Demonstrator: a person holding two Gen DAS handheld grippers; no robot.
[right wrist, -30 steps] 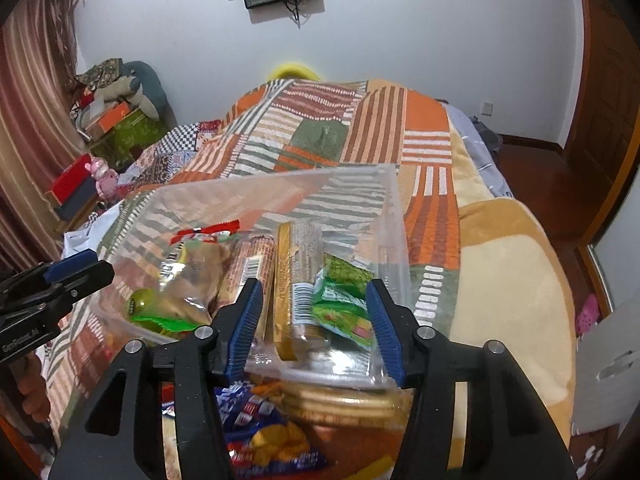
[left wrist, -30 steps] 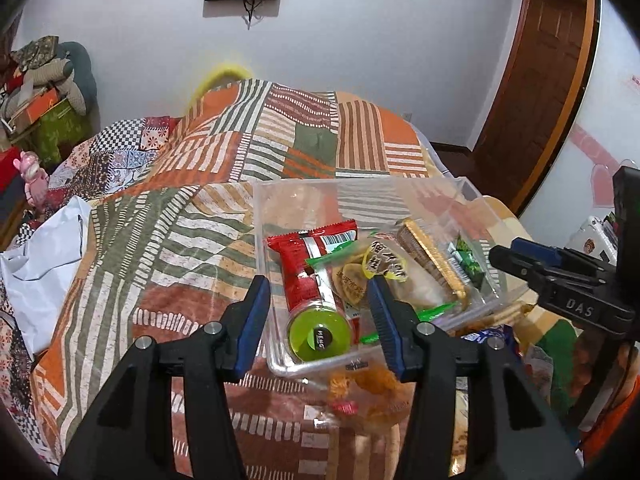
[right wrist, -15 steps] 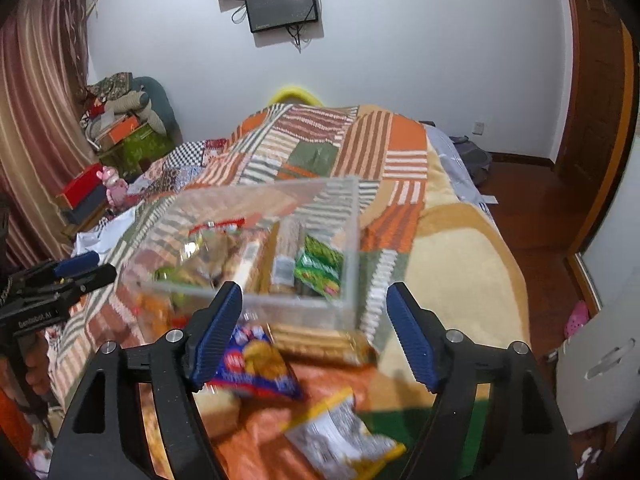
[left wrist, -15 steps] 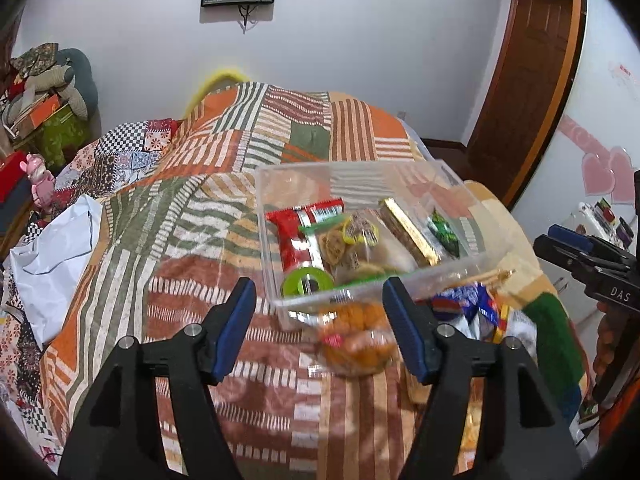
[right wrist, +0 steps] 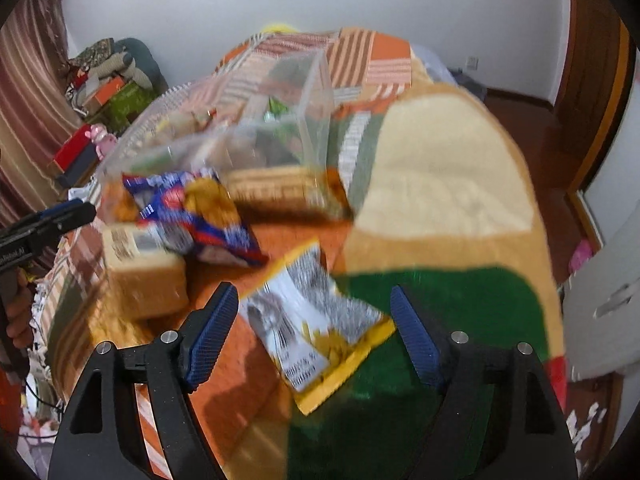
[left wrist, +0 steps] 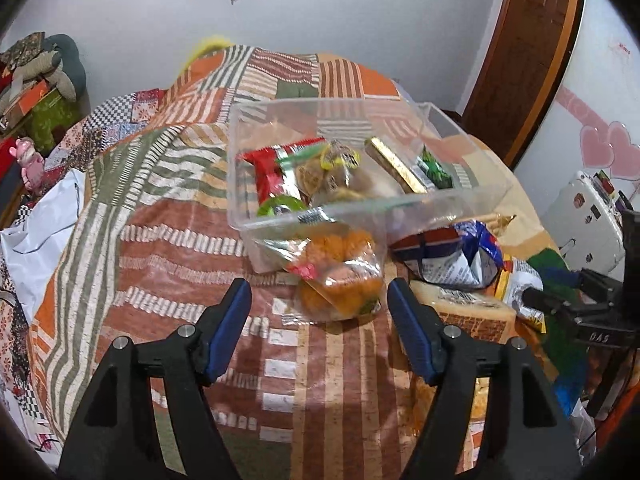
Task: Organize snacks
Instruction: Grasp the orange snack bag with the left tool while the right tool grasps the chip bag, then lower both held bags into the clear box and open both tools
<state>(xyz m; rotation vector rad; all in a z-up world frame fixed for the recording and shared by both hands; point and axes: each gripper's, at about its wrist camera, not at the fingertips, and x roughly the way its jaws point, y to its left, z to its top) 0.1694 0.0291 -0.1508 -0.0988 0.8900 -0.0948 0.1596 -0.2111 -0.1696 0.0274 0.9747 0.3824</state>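
My left gripper point(left wrist: 319, 312) stood open and empty over the bed point(left wrist: 132, 208), its jaws having just widened, with an orange snack bag point(left wrist: 340, 276) beyond its tips, against the clear bin point(left wrist: 472, 196) of snacks. My right gripper point(right wrist: 314, 320), likewise just widened and empty, framed a yellow packet point(right wrist: 320, 340) beside the blue bag point(right wrist: 200, 216).

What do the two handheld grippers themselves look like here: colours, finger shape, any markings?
Both match: the left gripper and right gripper have matte black angular fingers with silver screw heads and ribbed blue pads. Seen side-on from the other camera, each black body carries white lettering, too small to read in full. No cables or sleeves show.
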